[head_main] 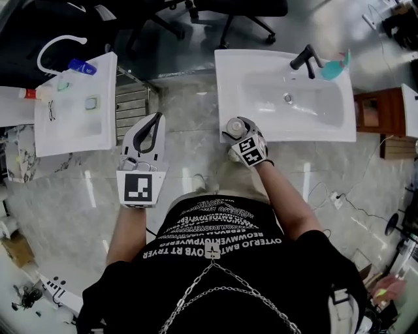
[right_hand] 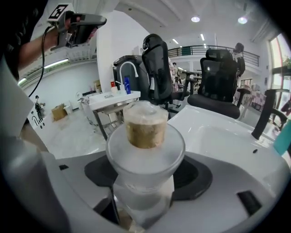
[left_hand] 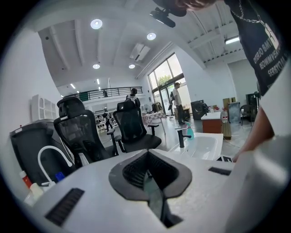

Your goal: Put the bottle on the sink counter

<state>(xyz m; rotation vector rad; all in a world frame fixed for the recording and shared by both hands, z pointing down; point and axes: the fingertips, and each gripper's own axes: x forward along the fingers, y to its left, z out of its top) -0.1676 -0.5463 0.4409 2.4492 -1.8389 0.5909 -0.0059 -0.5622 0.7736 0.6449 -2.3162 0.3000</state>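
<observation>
In the right gripper view a frosted glass bottle (right_hand: 145,154) with a gold collar and a clear cap stands upright between the jaws of my right gripper (right_hand: 145,186), which is shut on its body. From the head view the bottle (head_main: 234,125) hangs over the front left edge of the white sink counter (head_main: 228,72), with the right gripper (head_main: 239,132) around it. My left gripper (head_main: 155,119) is held to the left over the floor, between the two basins. Its dark pads (left_hand: 136,175) meet and hold nothing.
The sink has a basin (head_main: 294,98), a black faucet (head_main: 305,59) and a teal item (head_main: 334,66) at its back. A second white washstand (head_main: 75,104) at left carries a white faucet (head_main: 59,44) and small bottles. Office chairs (head_main: 222,13) stand behind. A wooden cabinet (head_main: 375,114) is at right.
</observation>
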